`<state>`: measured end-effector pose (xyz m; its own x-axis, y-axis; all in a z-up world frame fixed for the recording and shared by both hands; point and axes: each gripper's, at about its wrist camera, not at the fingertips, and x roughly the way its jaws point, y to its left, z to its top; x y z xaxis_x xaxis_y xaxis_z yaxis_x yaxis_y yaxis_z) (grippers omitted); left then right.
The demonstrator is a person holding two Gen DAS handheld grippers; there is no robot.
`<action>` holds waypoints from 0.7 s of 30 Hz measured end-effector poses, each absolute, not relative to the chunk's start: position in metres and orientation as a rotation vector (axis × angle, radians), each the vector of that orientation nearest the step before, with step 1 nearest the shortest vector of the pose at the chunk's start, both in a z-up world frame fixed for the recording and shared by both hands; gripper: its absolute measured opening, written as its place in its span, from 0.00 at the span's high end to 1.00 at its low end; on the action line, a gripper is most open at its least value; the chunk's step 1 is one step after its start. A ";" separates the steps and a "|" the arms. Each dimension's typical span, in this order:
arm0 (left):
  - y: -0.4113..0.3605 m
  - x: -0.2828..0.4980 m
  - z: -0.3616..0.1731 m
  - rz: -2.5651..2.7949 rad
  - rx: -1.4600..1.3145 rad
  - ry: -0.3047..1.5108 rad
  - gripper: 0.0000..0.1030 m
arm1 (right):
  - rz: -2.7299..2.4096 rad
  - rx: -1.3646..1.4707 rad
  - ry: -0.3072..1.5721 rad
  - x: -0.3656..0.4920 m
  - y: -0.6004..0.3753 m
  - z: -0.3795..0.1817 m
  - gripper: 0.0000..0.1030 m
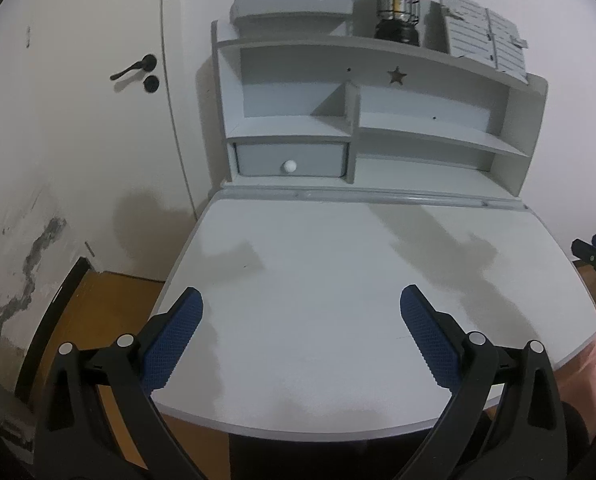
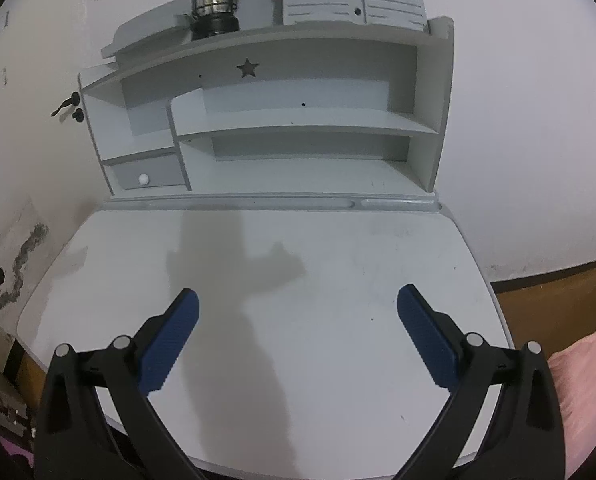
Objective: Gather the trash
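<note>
both grippers, left & right: ribbed blue jaws wide apart over smooth grey desk.

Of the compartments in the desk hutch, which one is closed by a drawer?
The bottom-left one: its drawer with a white round knob closes it, while the other compartments are open shelves.

— What do you make of the desk?

— You're over a smooth, matt white laminate top, scuffed with faint dark marks toward its right edge. The hutch at its back edge looks like the same painted board.

— And your grippers?

— Your left gripper and right gripper are matt black plastic with blue, knurled rubbery pads.

— The lantern?

— Shiny metal cage, glass inside, dark base. The wall paint is peeling rough.
</note>
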<state>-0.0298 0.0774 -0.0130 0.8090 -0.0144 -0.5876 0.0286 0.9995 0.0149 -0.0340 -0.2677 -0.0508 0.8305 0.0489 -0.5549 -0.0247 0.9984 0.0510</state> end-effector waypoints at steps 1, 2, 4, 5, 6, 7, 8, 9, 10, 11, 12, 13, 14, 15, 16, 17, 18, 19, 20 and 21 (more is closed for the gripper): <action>0.075 -0.032 -0.012 -0.026 0.028 0.621 0.07 | 0.044 0.041 0.588 -0.035 -0.267 -0.050 0.07; 0.073 -0.033 -0.010 -0.027 0.032 0.617 0.07 | 0.048 0.039 0.586 -0.037 -0.265 -0.049 0.07; 0.071 -0.037 -0.008 -0.027 0.033 0.609 0.07 | 0.053 0.033 0.582 -0.039 -0.262 -0.047 0.07; 0.070 -0.039 -0.007 -0.028 0.030 0.603 0.07 | 0.055 0.029 0.581 -0.040 -0.260 -0.047 0.07; 0.069 -0.040 -0.006 -0.028 0.030 0.599 0.07 | 0.057 0.027 0.579 -0.041 -0.258 -0.046 0.07; 0.069 -0.042 -0.005 -0.028 0.030 0.596 0.07 | 0.062 0.025 0.576 -0.042 -0.257 -0.044 0.07; 0.068 -0.043 -0.003 -0.028 0.029 0.592 0.07 | 0.065 0.024 0.575 -0.042 -0.255 -0.044 0.07; 0.068 -0.044 -0.003 -0.026 0.029 0.590 0.07 | 0.067 0.022 0.574 -0.042 -0.254 -0.044 0.07; 0.068 -0.045 -0.002 -0.026 0.029 0.589 0.07 | 0.068 0.019 0.573 -0.042 -0.253 -0.043 0.07; 0.068 -0.046 -0.002 -0.026 0.029 0.588 0.07 | 0.070 0.018 0.572 -0.042 -0.252 -0.043 0.07; 0.068 -0.046 -0.002 -0.024 0.029 0.588 0.07 | 0.073 0.018 0.571 -0.042 -0.252 -0.042 0.07; 0.068 -0.046 -0.002 -0.023 0.028 0.587 0.07 | 0.075 0.018 0.569 -0.042 -0.252 -0.042 0.07; 0.069 -0.046 -0.002 -0.022 0.028 0.587 0.07 | 0.076 0.018 0.567 -0.042 -0.251 -0.041 0.07; 0.069 -0.046 -0.002 -0.023 0.028 0.588 0.07 | 0.077 0.018 0.566 -0.042 -0.251 -0.041 0.07; 0.069 -0.045 -0.002 -0.022 0.028 0.589 0.07 | 0.077 0.018 0.566 -0.042 -0.251 -0.041 0.07; 0.069 -0.046 -0.003 -0.021 0.027 0.589 0.07 | 0.078 0.018 0.567 -0.042 -0.251 -0.041 0.07; 0.069 -0.045 -0.003 -0.022 0.027 0.589 0.07 | 0.077 0.018 0.568 -0.042 -0.251 -0.042 0.07; 0.069 -0.045 -0.003 -0.022 0.028 0.590 0.07 | 0.078 0.017 0.568 -0.041 -0.250 -0.042 0.07; 0.069 -0.044 -0.003 -0.022 0.029 0.590 0.07 | 0.079 0.016 0.569 -0.041 -0.251 -0.042 0.07; 0.069 -0.044 -0.003 -0.023 0.030 0.590 0.07 | 0.078 0.015 0.570 -0.041 -0.250 -0.042 0.07</action>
<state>-0.0445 0.0692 -0.0028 0.8308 -0.0132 -0.5565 0.0301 0.9993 0.0213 -0.0409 -0.2505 -0.0424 0.8389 0.0779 -0.5387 -0.0695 0.9969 0.0360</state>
